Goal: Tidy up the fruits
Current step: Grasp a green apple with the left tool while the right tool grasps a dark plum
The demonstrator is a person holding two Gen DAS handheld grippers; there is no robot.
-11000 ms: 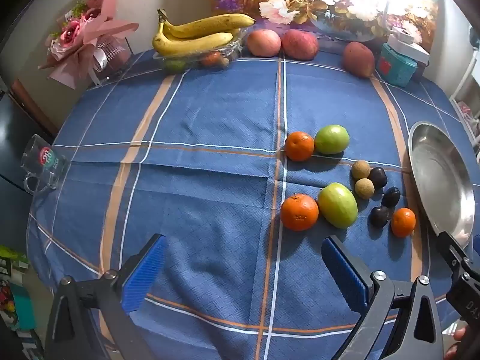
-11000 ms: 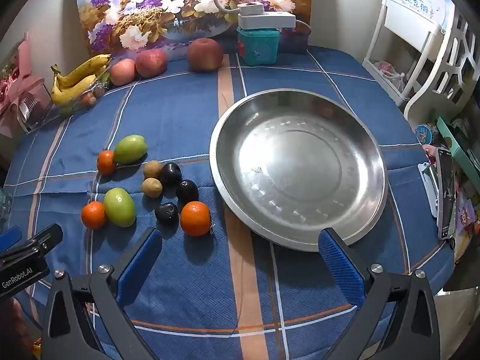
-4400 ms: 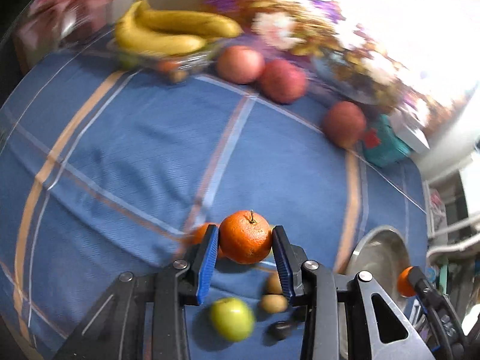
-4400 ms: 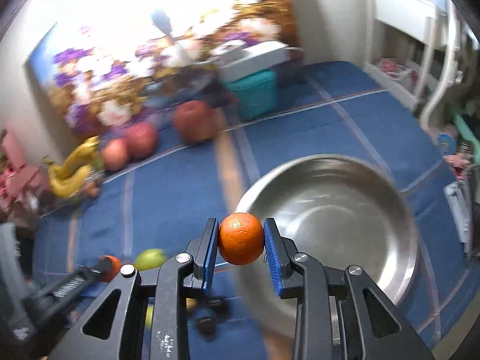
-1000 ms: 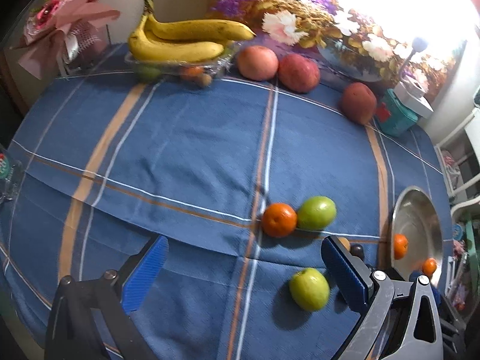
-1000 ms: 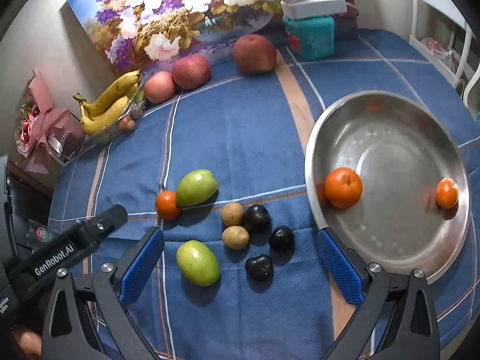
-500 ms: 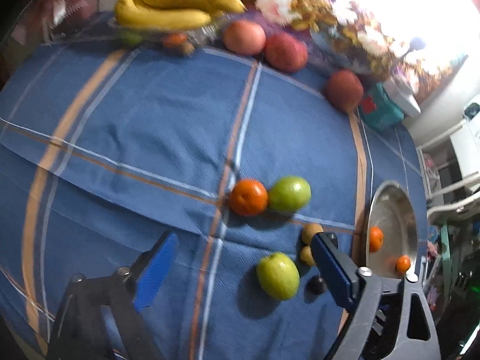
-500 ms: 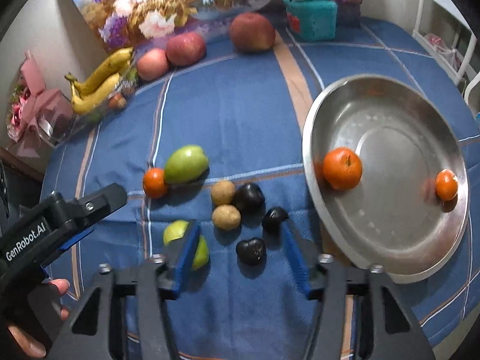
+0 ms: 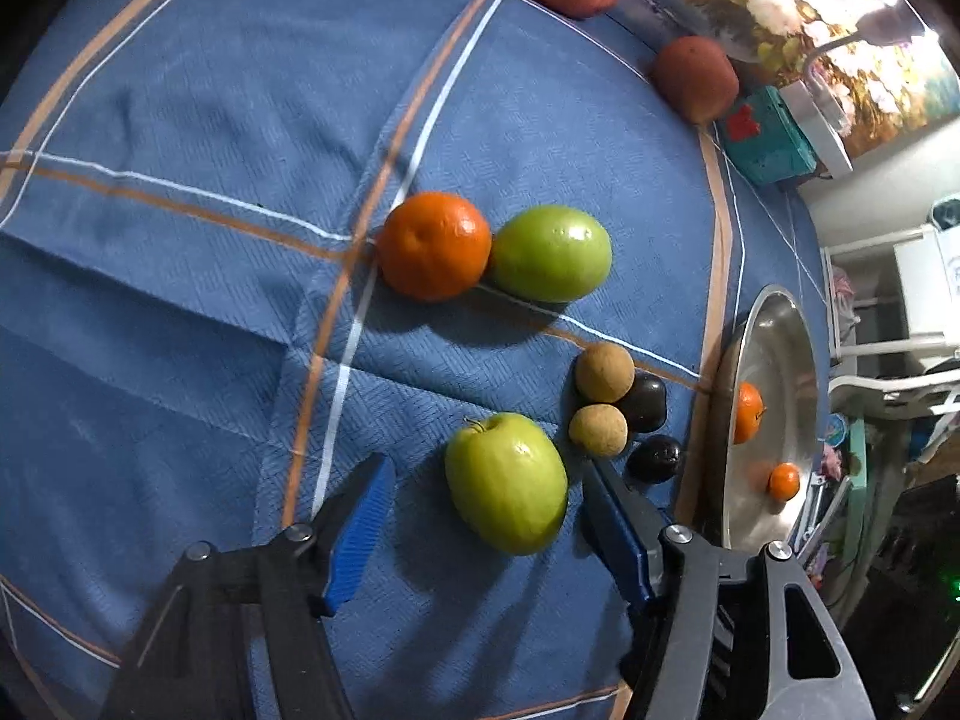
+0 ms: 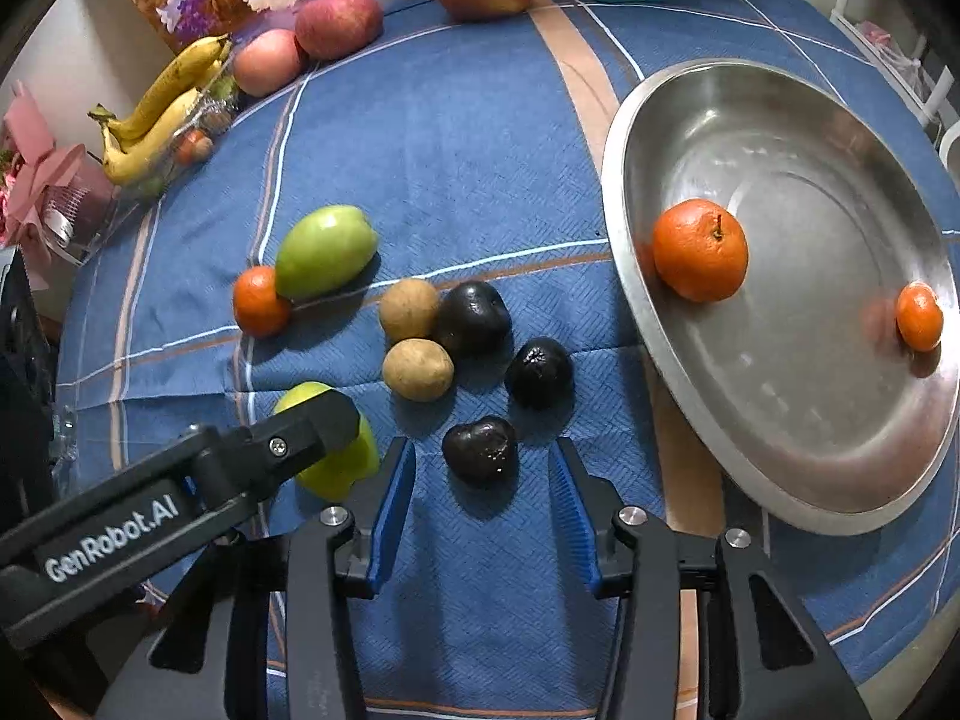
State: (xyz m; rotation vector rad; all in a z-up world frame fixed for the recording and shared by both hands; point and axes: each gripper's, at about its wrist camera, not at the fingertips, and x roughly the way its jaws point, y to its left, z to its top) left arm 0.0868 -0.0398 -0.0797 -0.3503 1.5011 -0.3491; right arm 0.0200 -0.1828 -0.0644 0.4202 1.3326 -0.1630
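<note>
The left gripper (image 9: 486, 516) is held over the near green apple (image 9: 506, 483), which lies directly between its 2 blue pads, long axis slanting from upper left to lower right; the jaws have just been closing but are not yet pressed on the fruit. The right gripper (image 10: 483, 495) is spread narrowly around the nearest dark plum (image 10: 480, 450), gaps showing on both sides. 2 oranges (image 10: 699, 250) are already resting in the steel pan (image 10: 798, 492), which lies to the right.
</note>
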